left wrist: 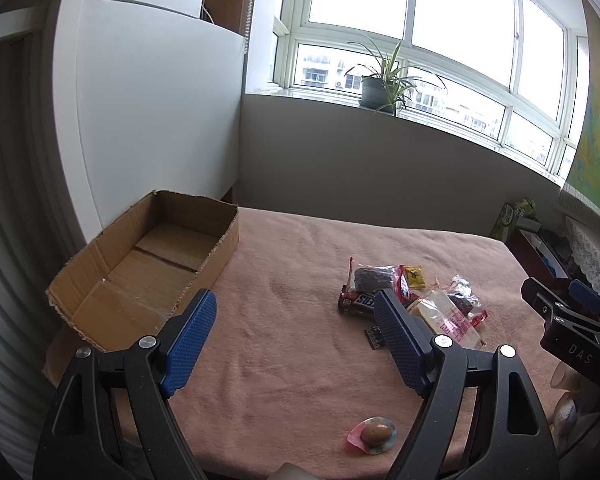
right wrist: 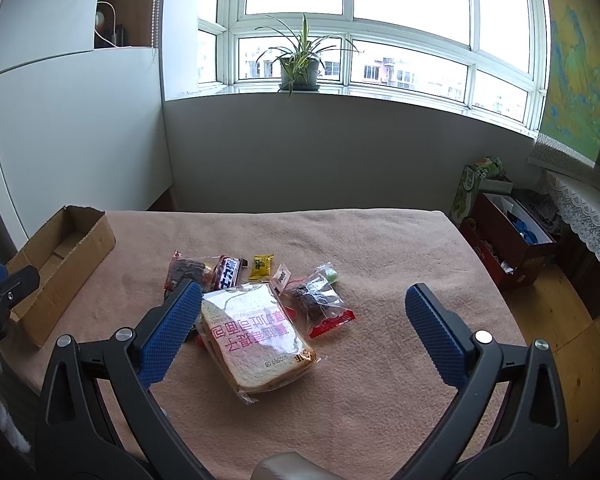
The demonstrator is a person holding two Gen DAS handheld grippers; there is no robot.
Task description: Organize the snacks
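Note:
A pile of snacks lies on the pink cloth-covered table [right wrist: 380, 248]: a bagged bread slice [right wrist: 256, 338], a Snickers bar [right wrist: 226, 272], a dark snack in a red-edged bag [right wrist: 320, 300], a small yellow packet [right wrist: 261, 267]. In the left wrist view the pile [left wrist: 412, 296] lies right of an open, empty cardboard box [left wrist: 152, 264], and a single wrapped candy [left wrist: 374, 434] lies near the front edge. My left gripper [left wrist: 296, 316] is open and empty above the cloth. My right gripper [right wrist: 304, 308] is open and empty above the bread.
The box also shows at the left in the right wrist view [right wrist: 60, 256]. A potted plant [right wrist: 300, 68] stands on the windowsill. Red storage boxes [right wrist: 508, 240] stand on the floor right of the table. A white cabinet [left wrist: 152, 112] stands behind the box.

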